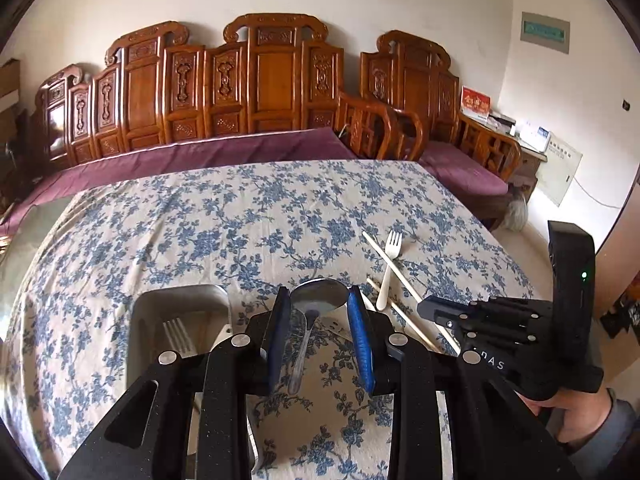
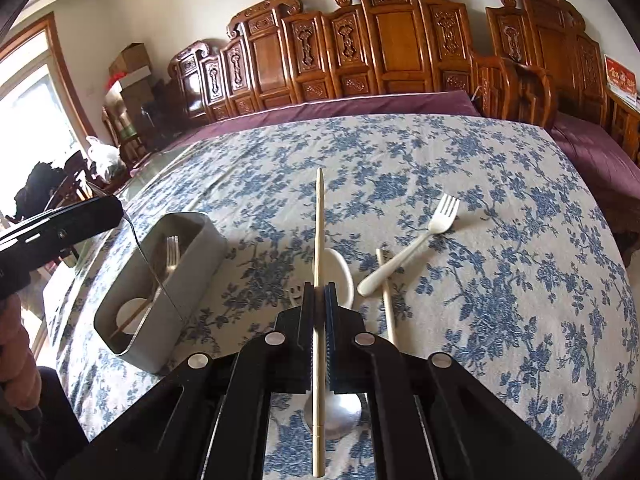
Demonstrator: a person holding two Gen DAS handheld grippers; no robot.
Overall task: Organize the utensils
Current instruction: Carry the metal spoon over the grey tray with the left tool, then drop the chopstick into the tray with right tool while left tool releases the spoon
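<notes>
My left gripper (image 1: 319, 295) is shut on a metal spoon (image 1: 316, 300), whose bowl sticks out past the blue pads and whose handle runs back toward the camera. It hangs above the table, to the right of the grey utensil bin (image 1: 180, 294). My right gripper (image 2: 320, 288) is shut on a pale chopstick (image 2: 320, 220) that points away over the cloth. On the cloth lie a white fork (image 2: 412, 244), a second chopstick (image 2: 386, 292), a white spoon (image 2: 340, 272) and another metal spoon (image 2: 340, 416) under the right gripper. The bin (image 2: 200, 240) holds a metal fork (image 2: 172, 252), a white spoon and a chopstick.
A blue floral cloth (image 2: 480, 280) covers the table. A carved wooden sofa (image 1: 256, 80) with purple cushions stands behind its far edge. The right gripper (image 1: 424, 308) and the hand (image 1: 568, 408) holding it sit at the right of the left wrist view.
</notes>
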